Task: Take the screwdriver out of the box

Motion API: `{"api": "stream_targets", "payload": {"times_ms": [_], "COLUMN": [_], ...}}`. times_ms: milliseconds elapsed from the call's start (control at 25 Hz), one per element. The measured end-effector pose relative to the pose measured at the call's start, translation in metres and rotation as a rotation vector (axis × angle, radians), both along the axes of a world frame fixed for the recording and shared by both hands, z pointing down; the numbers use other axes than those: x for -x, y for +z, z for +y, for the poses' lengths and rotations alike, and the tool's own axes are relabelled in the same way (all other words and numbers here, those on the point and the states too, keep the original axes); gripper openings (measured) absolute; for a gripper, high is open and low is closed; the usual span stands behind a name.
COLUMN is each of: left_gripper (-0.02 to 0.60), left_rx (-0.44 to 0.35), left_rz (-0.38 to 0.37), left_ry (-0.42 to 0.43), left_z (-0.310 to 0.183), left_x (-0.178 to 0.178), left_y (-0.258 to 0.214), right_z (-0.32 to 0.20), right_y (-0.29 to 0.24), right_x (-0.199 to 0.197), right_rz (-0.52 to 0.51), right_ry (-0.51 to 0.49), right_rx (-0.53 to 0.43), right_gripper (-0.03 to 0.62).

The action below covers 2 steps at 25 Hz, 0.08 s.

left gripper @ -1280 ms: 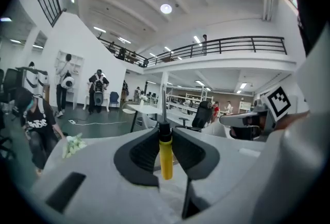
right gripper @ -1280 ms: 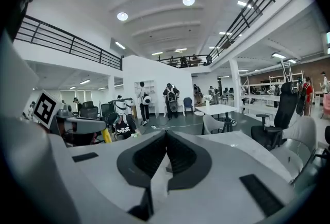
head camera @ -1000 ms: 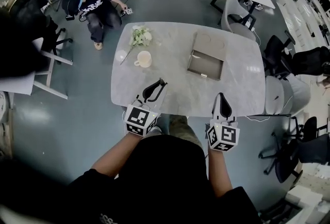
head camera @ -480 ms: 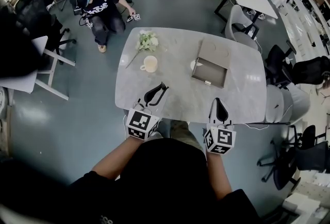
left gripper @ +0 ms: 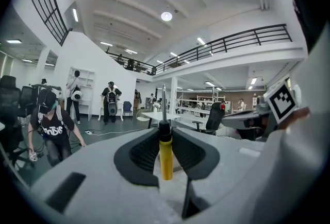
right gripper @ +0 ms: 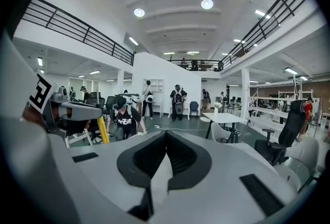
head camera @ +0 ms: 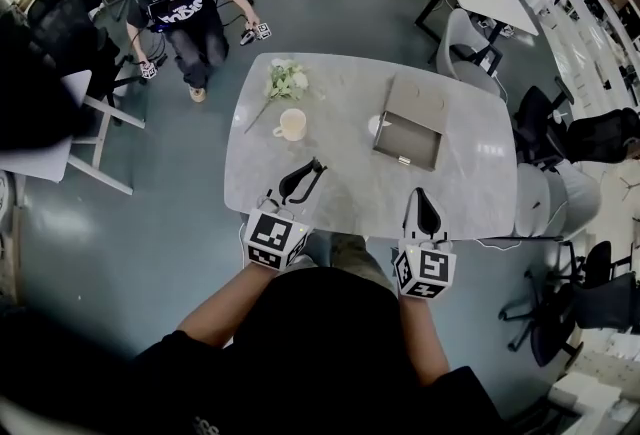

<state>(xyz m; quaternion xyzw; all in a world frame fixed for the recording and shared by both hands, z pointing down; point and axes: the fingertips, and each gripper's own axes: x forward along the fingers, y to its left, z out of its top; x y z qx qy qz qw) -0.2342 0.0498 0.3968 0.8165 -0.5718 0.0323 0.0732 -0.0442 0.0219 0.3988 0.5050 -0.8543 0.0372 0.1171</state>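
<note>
My left gripper [left gripper: 165, 131] is shut on a screwdriver [left gripper: 165, 158] with a yellow handle, a black collar and a thin metal shaft that points up past the jaw tips. In the head view this gripper [head camera: 316, 166] hangs over the table's near edge, left of centre. The grey-brown box [head camera: 412, 123] lies on the table's right half, beyond both grippers. My right gripper [head camera: 423, 194] is shut with nothing in it, over the near edge in front of the box. The right gripper view shows its jaws [right gripper: 166, 133] together and the screwdriver's yellow handle [right gripper: 103, 131] off to the left.
A cream cup [head camera: 291, 125] and a bunch of white flowers [head camera: 286, 79] sit on the grey table [head camera: 340, 193] at its back left. A person [head camera: 178, 11] crouches on the floor beyond the table. Chairs [head camera: 545, 193] stand along its right side.
Both grippers have drifted a little to the left relative to the table, the left one still holding the screwdriver. The crouching person on the floor has shifted.
</note>
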Motion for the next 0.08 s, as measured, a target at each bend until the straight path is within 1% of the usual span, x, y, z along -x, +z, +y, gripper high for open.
{"api": "stream_targets", "payload": {"times_ms": [80], "left_gripper": [0.086], "left_rx": [-0.002], "left_rz": [-0.001], "left_ry": [0.001], "left_z": [-0.0002], "left_x": [0.0010], "left_y": [0.0014], "right_z": [0.0003], "right_y": [0.0022], "right_x": [0.0002], "right_rz": [0.001], "right_ry": [0.002], "right_rx": [0.000], "right_gripper": [0.011]}}
